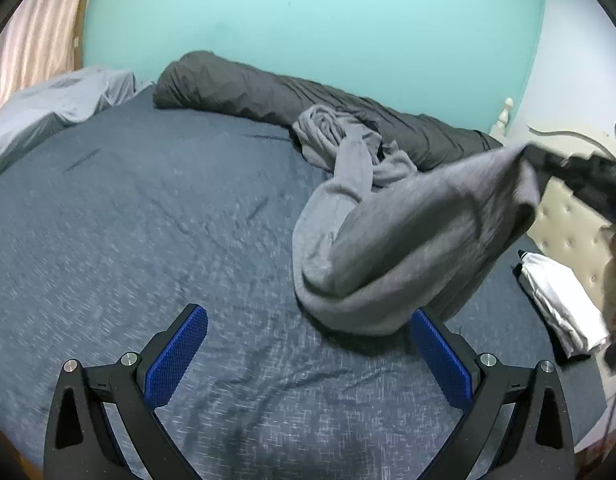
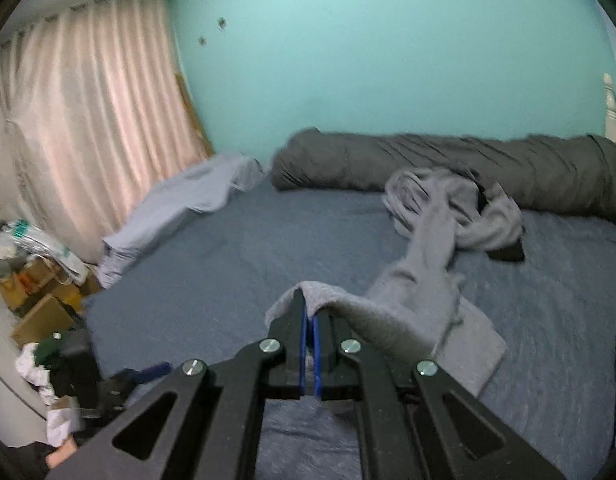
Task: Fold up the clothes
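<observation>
The right gripper (image 2: 310,312), pads pinched on a grey garment (image 2: 420,304) corner, drags it off the pile at one o'clock on the bed (image 2: 211,280); it could slip, seemingly thinly held; the left gripper (image 1: 308,356) gapes empty.

Soft matt grey knit garment (image 1: 408,240) on blue woven sheet (image 1: 147,220); matt black plastic gripper (image 1: 308,344), knurled blue pads (image 1: 175,360)
</observation>
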A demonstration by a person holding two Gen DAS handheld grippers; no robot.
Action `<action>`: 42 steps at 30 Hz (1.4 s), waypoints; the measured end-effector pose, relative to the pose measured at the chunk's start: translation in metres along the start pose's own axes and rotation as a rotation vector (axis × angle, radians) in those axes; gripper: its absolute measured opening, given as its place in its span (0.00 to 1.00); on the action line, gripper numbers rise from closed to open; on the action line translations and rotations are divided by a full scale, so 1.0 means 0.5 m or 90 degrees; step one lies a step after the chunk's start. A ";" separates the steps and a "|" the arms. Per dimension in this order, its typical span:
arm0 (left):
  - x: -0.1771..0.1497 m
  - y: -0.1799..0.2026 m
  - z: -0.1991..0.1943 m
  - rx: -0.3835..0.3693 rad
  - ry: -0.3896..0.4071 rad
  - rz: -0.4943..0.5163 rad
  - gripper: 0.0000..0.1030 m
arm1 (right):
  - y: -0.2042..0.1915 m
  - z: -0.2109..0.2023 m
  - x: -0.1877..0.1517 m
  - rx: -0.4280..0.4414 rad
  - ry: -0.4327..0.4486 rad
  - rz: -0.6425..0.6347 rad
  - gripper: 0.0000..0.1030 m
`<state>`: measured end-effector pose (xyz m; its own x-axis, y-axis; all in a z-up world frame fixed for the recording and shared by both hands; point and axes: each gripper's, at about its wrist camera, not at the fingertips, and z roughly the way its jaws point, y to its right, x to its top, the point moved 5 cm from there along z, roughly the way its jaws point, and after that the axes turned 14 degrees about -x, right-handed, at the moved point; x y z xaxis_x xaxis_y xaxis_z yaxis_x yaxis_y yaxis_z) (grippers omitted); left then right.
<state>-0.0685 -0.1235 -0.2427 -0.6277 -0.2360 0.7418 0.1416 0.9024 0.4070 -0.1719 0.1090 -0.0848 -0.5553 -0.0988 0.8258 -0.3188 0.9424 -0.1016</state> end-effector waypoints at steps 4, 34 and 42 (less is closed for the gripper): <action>-0.038 -0.021 0.053 -0.009 -0.018 -0.020 1.00 | 0.028 0.085 -0.066 -0.036 -0.044 0.020 0.03; -0.118 -0.013 0.176 -0.077 -0.088 -0.003 1.00 | 0.225 0.154 -0.266 -0.176 -0.141 0.159 0.58; -0.123 0.024 0.171 -0.103 -0.085 0.031 1.00 | 0.237 0.134 -0.303 -0.174 -0.161 0.146 0.60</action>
<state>-0.0936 -0.0674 -0.3291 -0.7117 -0.1345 0.6895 0.2886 0.8389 0.4615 -0.1768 0.2144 -0.2590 -0.7697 0.0801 0.6334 0.0316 0.9957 -0.0875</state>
